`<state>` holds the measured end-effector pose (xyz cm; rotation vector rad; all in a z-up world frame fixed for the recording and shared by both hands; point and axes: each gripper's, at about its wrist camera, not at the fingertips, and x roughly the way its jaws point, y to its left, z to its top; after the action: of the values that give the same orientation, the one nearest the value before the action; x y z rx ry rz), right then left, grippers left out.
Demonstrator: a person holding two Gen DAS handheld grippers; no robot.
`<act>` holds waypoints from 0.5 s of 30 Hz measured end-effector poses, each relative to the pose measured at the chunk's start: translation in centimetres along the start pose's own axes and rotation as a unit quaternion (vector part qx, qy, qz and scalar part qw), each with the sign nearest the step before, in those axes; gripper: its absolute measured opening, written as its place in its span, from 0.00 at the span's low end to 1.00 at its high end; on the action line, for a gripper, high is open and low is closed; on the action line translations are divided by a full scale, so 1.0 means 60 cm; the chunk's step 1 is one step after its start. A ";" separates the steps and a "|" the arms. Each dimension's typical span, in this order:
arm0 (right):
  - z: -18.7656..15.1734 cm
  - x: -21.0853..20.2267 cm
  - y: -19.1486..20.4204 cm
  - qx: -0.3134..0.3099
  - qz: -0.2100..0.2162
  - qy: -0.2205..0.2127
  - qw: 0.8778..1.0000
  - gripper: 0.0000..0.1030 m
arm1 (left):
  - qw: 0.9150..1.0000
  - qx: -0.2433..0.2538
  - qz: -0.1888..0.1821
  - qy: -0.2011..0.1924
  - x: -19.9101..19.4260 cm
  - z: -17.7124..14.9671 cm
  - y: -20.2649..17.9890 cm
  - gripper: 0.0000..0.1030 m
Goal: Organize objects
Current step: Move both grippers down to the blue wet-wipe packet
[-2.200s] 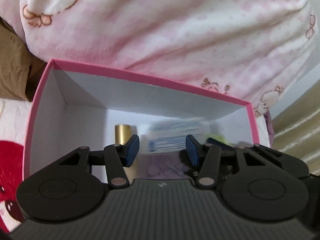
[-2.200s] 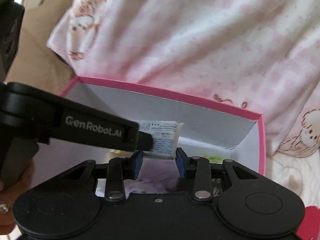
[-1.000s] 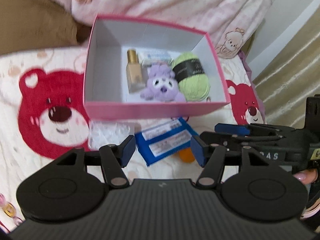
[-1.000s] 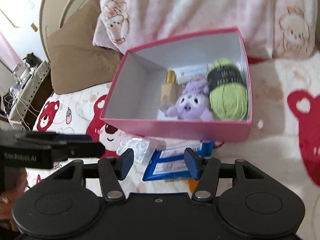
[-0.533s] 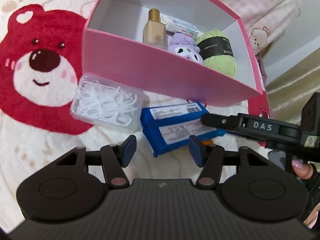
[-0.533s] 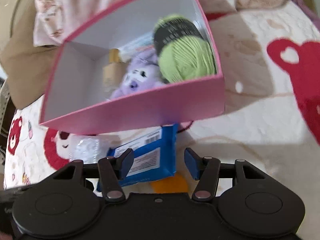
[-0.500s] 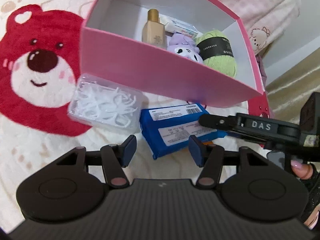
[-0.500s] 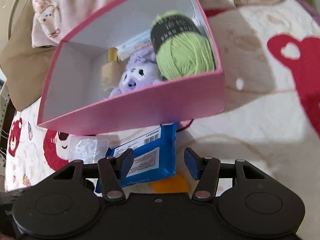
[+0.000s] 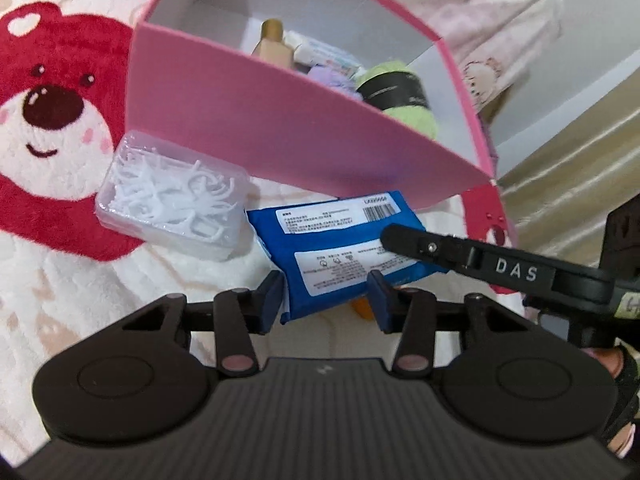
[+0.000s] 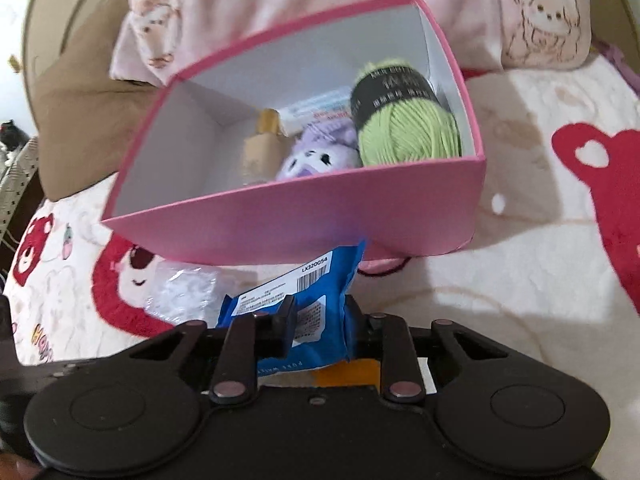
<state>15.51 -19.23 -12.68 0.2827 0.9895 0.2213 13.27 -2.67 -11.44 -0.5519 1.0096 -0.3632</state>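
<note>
Low in the frame, the blue packet (image 9: 340,252) lies just in front of the pink box (image 9: 280,128). The left gripper (image 9: 326,300) has just been closing, pads apparently against its near end; the right gripper (image 10: 318,320) is clamped on its edge.

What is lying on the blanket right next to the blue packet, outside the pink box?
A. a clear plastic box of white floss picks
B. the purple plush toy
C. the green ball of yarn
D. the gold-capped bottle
A: the clear plastic box of white floss picks sits on the blanket beside the blue packet, while the yarn, plush toy and bottle are inside the pink box.
</note>
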 end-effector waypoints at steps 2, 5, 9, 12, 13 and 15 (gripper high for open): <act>-0.009 -0.010 0.009 0.000 0.004 0.004 1.000 0.27 | 1.000 0.003 0.003 0.010 -0.018 -0.006 -0.003 0.43; -0.029 -0.024 0.027 -0.004 0.013 0.018 1.000 0.27 | 0.999 0.010 0.022 0.036 -0.039 -0.019 -0.010 0.43; -0.058 -0.027 0.052 -0.005 0.030 0.022 0.999 0.27 | 0.998 -0.001 0.045 0.045 -0.072 -0.033 0.002 0.43; -0.076 -0.009 0.052 0.020 0.059 0.045 0.997 0.27 | 0.996 -0.004 0.072 0.049 -0.083 -0.039 0.026 0.43; -0.082 0.001 0.047 0.035 0.070 0.055 0.995 0.27 | 0.995 0.001 0.084 0.048 -0.081 -0.041 0.034 0.43; -0.095 0.016 0.043 0.045 0.074 0.073 0.994 0.27 | 0.992 0.001 0.118 0.055 -0.066 -0.044 0.049 0.43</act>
<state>11.06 -15.71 -15.54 0.4281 1.1261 0.3362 9.13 1.10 -11.51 -0.4089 1.1669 -0.1859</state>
